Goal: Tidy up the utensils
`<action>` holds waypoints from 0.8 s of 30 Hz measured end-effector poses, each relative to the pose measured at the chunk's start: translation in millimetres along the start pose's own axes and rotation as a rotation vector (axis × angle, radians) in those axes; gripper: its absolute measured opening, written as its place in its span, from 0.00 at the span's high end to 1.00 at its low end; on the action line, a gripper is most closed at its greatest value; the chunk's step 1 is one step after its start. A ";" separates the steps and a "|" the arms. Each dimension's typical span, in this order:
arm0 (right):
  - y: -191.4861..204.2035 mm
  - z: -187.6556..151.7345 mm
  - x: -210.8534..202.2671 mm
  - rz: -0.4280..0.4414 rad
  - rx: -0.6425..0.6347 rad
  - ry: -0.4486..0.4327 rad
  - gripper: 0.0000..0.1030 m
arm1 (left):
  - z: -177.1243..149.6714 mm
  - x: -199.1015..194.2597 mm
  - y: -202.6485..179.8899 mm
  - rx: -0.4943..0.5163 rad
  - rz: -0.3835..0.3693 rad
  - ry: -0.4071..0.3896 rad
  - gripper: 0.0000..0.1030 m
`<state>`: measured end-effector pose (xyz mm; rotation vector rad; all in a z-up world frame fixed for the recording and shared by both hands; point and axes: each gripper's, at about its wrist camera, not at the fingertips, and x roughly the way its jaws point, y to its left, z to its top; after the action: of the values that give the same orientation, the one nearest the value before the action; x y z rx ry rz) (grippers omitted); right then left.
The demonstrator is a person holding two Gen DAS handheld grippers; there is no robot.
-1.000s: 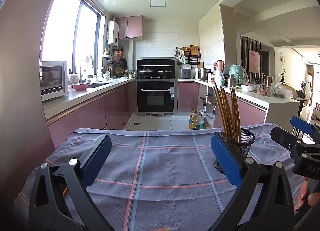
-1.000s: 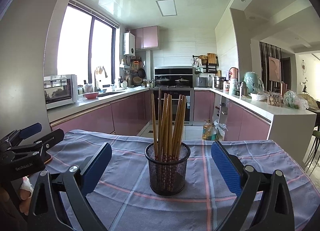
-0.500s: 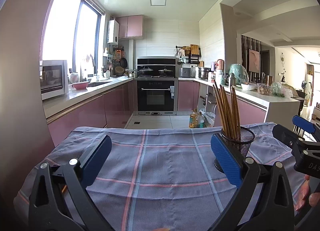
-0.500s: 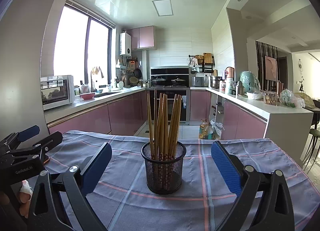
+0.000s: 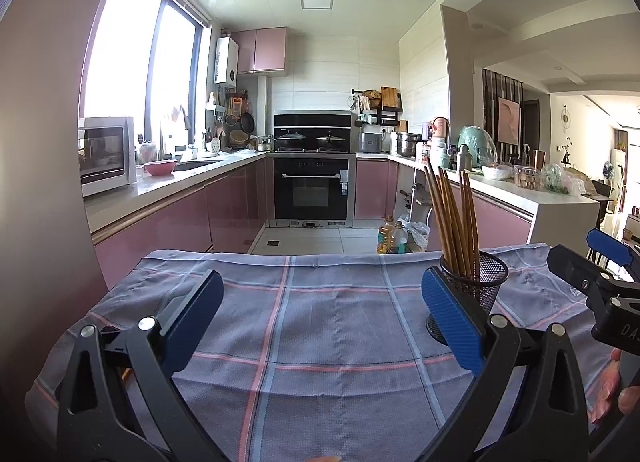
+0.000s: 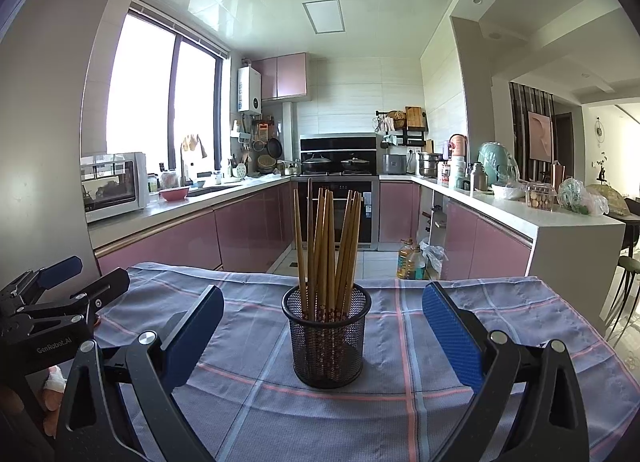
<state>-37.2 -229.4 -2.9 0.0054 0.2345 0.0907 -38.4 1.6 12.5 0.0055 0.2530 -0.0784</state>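
Standing chopsticks (image 6: 326, 250) — mesh cup (image 6: 325, 342)

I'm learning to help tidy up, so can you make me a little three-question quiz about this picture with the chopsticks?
1. True or false: the chopsticks stand in the black mesh cup.
2. Which hand-held gripper faces the cup straight on? A) left hand-held gripper B) right hand-held gripper
3. Fill in: the cup sits on a checked ____.

Key: 1 true. 2 B; in the left wrist view the cup is off to the right. 3 cloth. Both grippers are open and hold nothing.
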 end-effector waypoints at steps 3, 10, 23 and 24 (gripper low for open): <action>0.1 0.0 0.2 0.000 0.000 0.001 0.07 | 0.0 0.7 0.0 0.000 0.000 0.002 0.05; -0.4 1.0 -0.9 -0.001 0.007 -0.004 0.07 | -0.5 0.5 -1.1 0.001 -0.001 0.002 0.05; -0.7 0.2 -1.4 -0.003 0.008 -0.002 0.07 | -1.3 0.5 -2.1 0.001 0.000 0.005 0.05; -0.7 0.2 -1.5 -0.002 0.009 -0.002 0.07 | -1.0 0.5 -1.4 0.001 0.000 0.005 0.05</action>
<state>-38.6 -230.2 -2.4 0.0146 0.2325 0.0876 -38.2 0.1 11.4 0.0069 0.2575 -0.0785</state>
